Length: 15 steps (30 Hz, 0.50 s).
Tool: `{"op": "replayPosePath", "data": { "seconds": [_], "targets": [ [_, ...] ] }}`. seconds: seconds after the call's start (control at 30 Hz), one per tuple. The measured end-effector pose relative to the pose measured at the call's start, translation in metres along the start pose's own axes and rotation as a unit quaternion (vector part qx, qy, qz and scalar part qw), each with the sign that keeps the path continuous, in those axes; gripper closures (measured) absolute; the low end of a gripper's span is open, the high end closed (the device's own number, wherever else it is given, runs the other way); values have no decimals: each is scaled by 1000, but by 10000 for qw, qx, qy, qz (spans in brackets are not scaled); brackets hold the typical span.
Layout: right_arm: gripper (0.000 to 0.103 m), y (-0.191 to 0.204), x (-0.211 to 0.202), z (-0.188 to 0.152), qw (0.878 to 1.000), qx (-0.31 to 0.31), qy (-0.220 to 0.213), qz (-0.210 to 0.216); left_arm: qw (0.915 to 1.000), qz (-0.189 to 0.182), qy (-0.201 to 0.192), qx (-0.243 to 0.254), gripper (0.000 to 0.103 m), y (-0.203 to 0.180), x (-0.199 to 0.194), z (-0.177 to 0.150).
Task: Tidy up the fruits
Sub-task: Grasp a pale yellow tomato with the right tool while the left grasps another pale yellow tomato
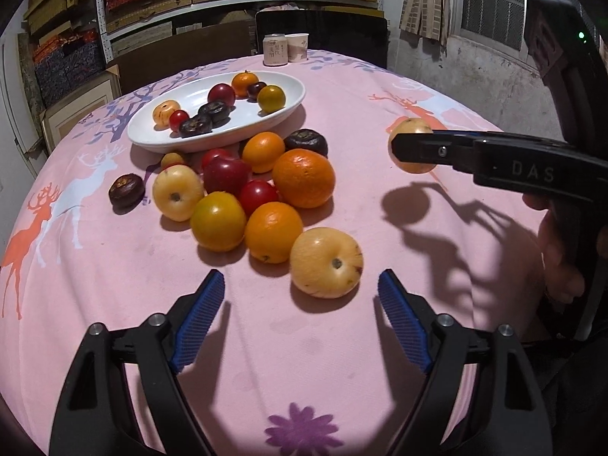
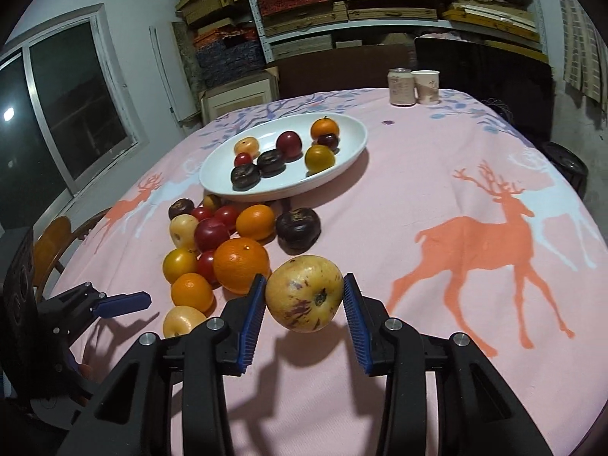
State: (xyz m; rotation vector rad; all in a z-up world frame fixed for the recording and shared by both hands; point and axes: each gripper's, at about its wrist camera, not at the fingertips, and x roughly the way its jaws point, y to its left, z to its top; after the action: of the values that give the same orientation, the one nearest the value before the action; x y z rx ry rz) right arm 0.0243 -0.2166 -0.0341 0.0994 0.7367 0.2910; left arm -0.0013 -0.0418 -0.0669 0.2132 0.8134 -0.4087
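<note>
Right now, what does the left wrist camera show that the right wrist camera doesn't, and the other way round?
Only the left wrist view shows the purple flower print and a mesh-covered window. Only the right wrist view shows the dark sliding window and the stem end of the speckled yellow apple in the right gripper. Both show the white oval plate of fruit, the loose fruit pile, the can and the paper cup.

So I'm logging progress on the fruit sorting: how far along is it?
Partly done. Eight fruits already lie in the white plate. The right gripper holds a yellow apple above the tablecloth. The left gripper is open and empty. A pile of fruit still waits beside the plate.
</note>
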Motion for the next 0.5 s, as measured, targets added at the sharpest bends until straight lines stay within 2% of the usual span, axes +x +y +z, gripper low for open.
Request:
{"op": "replayPosePath", "data": {
  "seconds": [0.03, 0.07, 0.13, 0.27, 0.3, 0.37, 0.47, 0.5],
  "targets": [
    [62, 1, -1, 0, 10000, -14, -7, -27, 10000, -42, 27, 4, 46, -2, 3, 1],
    [62, 1, -2, -1, 10000, -30, -15, -31, 9998, -160, 101, -21, 58, -4, 9, 2],
    [62, 3, -2, -3, 10000, -60, -2, -10, 9997, -219, 122, -62, 59, -6, 15, 3],
    [62, 3, -3, -7, 10000, -78, 39, 32, 9999, -98, 89, -52, 58, -9, 18, 7],
    [62, 3, -3, -8, 9999, -72, 54, 62, 9999, -79, 96, -85, 57, -9, 19, 8],
    [62, 4, -3, -9, 9999, -84, 52, 69, 9998, -23, 113, -150, 45, -8, 22, 11],
    [62, 5, -5, -11, 9999, -100, 20, 80, 9996, 60, 85, -245, 46, -6, 26, 15],
    [62, 5, -7, -12, 9999, -106, 6, 76, 9996, 53, 79, -283, 49, -5, 26, 15]
  ]
}}
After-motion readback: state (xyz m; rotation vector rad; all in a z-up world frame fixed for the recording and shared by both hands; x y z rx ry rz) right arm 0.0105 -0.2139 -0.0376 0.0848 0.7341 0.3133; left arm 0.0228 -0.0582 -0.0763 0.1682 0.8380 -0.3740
